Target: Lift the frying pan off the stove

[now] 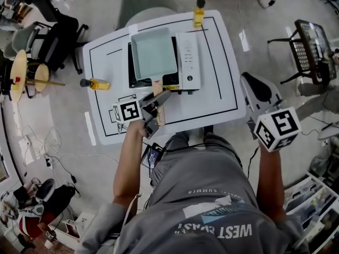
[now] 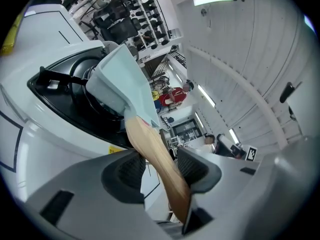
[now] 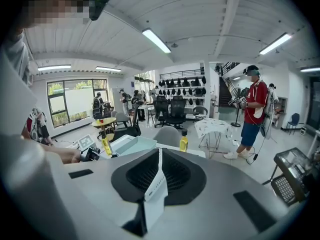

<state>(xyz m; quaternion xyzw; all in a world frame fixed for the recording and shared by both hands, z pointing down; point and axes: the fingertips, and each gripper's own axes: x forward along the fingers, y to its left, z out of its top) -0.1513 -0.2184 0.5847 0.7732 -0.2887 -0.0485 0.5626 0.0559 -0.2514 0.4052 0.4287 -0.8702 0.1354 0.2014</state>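
Your left claw is clenched on the smooth, tapered wooden handle of the frying pan, a square, pale mint pan on the black stove, upper centre of the head view on the white tabletop. Your right claw is pressed closed and empty. Your grey shirt reads WEST COAST.
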